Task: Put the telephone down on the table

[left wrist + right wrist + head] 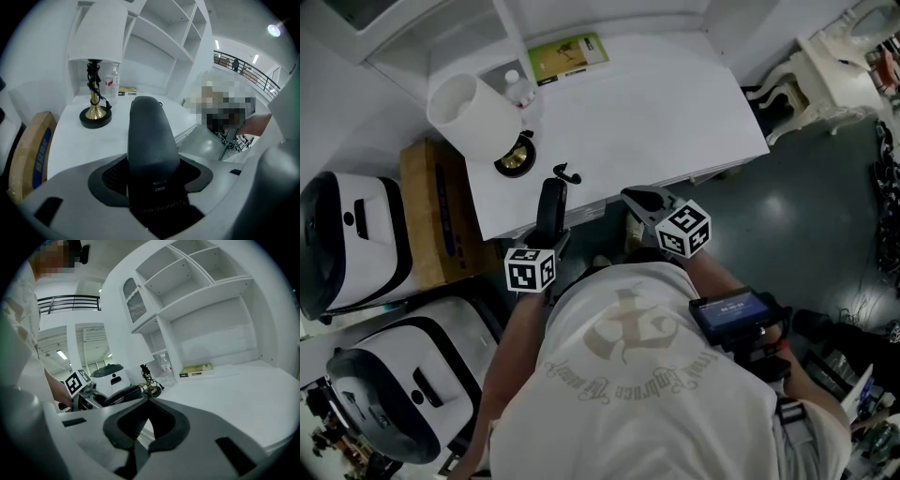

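A black telephone handset (551, 208) is held at its lower end by my left gripper (549, 236), which is shut on it. The handset points out over the front edge of the white table (666, 112) and fills the middle of the left gripper view as a dark tapered body (150, 140) between the jaws (152, 187). To its right my right gripper (639, 198) hovers at the same table edge, jaws shut and holding nothing (139, 439). The right gripper view also shows the handset (119, 396) to its left.
A lamp with a white shade (473, 117) and brass base (95, 115) stands at the table's left, with a water bottle (518, 89) and a green book (567, 54) behind it. A cardboard box (431, 211) and two white machines (347, 239) stand left of the table.
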`<state>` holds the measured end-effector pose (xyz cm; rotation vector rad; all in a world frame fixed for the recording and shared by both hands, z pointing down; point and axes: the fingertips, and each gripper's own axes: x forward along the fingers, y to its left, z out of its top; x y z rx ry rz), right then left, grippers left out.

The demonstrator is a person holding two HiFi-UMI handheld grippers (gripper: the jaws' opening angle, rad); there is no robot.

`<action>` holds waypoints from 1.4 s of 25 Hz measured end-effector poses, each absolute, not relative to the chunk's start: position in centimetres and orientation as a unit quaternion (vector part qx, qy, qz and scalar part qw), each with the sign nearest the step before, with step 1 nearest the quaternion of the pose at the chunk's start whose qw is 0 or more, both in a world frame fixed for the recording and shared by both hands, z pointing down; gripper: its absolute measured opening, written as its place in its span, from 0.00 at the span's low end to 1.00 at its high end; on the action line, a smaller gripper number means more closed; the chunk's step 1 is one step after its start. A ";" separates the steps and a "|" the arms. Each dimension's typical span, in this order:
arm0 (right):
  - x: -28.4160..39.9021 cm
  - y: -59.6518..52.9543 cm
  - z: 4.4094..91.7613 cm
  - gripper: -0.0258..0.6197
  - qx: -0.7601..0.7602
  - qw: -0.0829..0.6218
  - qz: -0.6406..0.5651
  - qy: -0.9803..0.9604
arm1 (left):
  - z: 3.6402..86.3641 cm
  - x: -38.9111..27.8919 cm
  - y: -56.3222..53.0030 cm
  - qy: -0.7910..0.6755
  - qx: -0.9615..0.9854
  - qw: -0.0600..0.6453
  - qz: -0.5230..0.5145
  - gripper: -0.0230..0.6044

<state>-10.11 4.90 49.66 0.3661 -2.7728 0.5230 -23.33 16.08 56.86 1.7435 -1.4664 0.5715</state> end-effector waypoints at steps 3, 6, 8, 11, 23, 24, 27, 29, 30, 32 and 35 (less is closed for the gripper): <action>-9.9 3.5 49.9 0.06 0.126 0.150 0.185 -0.963 | 56.9 -23.4 14.7 -0.579 0.681 0.388 0.224 0.50; -9.7 1.8 50.1 0.06 0.127 0.152 0.189 -0.962 | 56.9 -23.3 13.2 -0.580 0.679 0.390 0.225 0.50; -9.6 0.7 50.1 0.06 0.128 0.151 0.191 -0.961 | 56.9 -23.3 12.1 -0.580 0.678 0.391 0.226 0.50; -9.5 -0.7 50.2 0.06 0.129 0.150 0.195 -0.961 | 56.8 -23.2 10.6 -0.580 0.677 0.391 0.229 0.50; -8.9 -6.0 51.3 0.06 0.125 0.152 0.212 -0.957 | 57.2 -22.9 4.8 -0.579 0.672 0.394 0.240 0.50; -8.9 -6.5 51.4 0.06 0.125 0.152 0.213 -0.957 | 57.3 -22.8 4.3 -0.579 0.672 0.394 0.241 0.50; -8.8 -7.9 51.7 0.06 0.124 0.151 0.216 -0.957 | 57.5 -22.4 2.7 -0.578 0.672 0.393 0.243 0.50; -8.7 -8.8 51.9 0.06 0.123 0.151 0.218 -0.956 | 57.6 -22.2 1.7 -0.577 0.673 0.393 0.245 0.50; -8.8 -9.2 52.0 0.06 0.123 0.151 0.220 -0.956 | 57.6 -22.1 1.3 -0.576 0.673 0.393 0.247 0.50; -8.7 -10.0 52.1 0.06 0.121 0.150 0.222 -0.956 | 57.7 -22.0 0.4 -0.576 0.671 0.394 0.249 0.50; -8.7 -11.1 52.3 0.06 0.120 0.150 0.225 -0.955 | 57.9 -21.9 -0.9 -0.578 0.669 0.394 0.251 0.50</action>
